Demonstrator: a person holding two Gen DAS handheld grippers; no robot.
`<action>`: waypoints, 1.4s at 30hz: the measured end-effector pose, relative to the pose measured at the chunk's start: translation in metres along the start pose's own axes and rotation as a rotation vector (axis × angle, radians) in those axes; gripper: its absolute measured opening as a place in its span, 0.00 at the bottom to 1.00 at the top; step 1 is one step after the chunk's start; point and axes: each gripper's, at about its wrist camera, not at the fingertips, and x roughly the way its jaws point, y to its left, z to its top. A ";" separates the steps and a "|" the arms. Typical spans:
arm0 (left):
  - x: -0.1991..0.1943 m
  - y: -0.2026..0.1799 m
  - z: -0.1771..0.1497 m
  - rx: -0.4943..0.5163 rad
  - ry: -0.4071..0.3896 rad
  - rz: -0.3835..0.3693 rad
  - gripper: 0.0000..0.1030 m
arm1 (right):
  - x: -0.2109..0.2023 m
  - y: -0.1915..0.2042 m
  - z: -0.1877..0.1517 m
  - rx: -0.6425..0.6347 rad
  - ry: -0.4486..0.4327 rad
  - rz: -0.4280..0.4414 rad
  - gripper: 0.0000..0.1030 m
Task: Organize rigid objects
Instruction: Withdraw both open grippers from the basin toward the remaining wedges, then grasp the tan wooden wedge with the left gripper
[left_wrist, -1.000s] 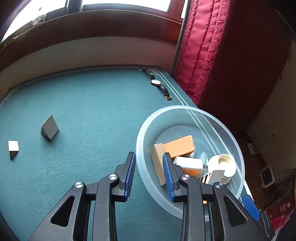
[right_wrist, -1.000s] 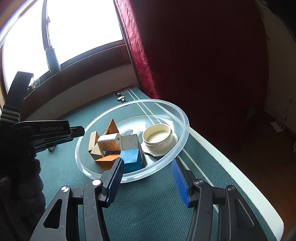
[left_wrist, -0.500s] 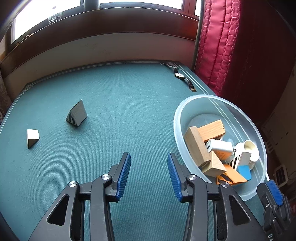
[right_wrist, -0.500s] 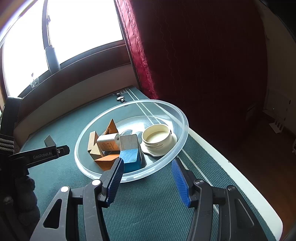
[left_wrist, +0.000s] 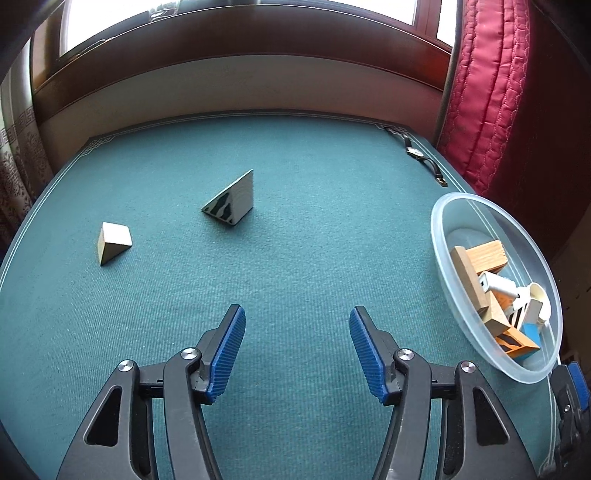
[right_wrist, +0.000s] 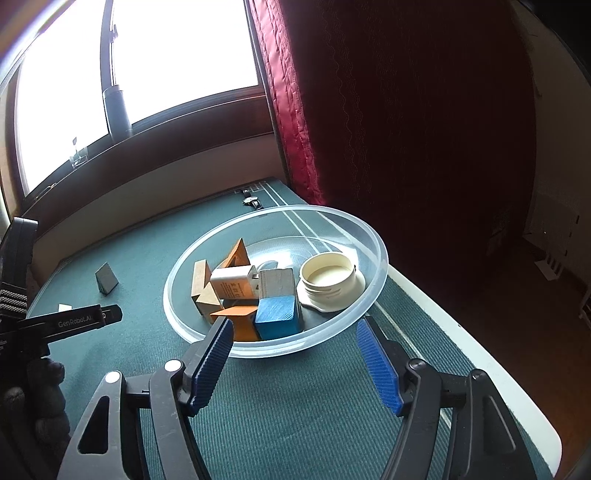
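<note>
Left wrist view: left gripper (left_wrist: 297, 349) jaws just opening, nothing between; dark wedge (left_wrist: 231, 201) ahead. Risk: sloped faces squirt free if pinched off-centre.

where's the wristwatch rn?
Left wrist view: the wristwatch lies at the table's far right corner, beside the red curtain, beyond the clear bowl.

The left gripper (left_wrist: 297, 349) hangs over bare green desk (left_wrist: 314, 240), its jaws just having been opening, with nothing between the blue fingers (left_wrist: 227, 350). Ahead lie a grey wedge (left_wrist: 231, 201) and, further left, a pale wooden wedge (left_wrist: 112, 242), well apart. At the right edge sits a clear bowl (left_wrist: 443, 229) of blocks, a wristwatch (left_wrist: 421, 157) beyond it.
</note>
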 end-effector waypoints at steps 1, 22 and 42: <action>0.000 0.006 -0.001 -0.007 0.001 0.006 0.58 | 0.000 0.002 -0.001 -0.001 0.002 0.003 0.71; -0.012 0.110 -0.008 -0.144 -0.009 0.128 0.58 | 0.002 0.056 -0.019 -0.129 0.110 0.162 0.80; 0.010 0.175 0.022 -0.150 0.007 0.209 0.58 | 0.011 0.088 -0.031 -0.218 0.202 0.242 0.80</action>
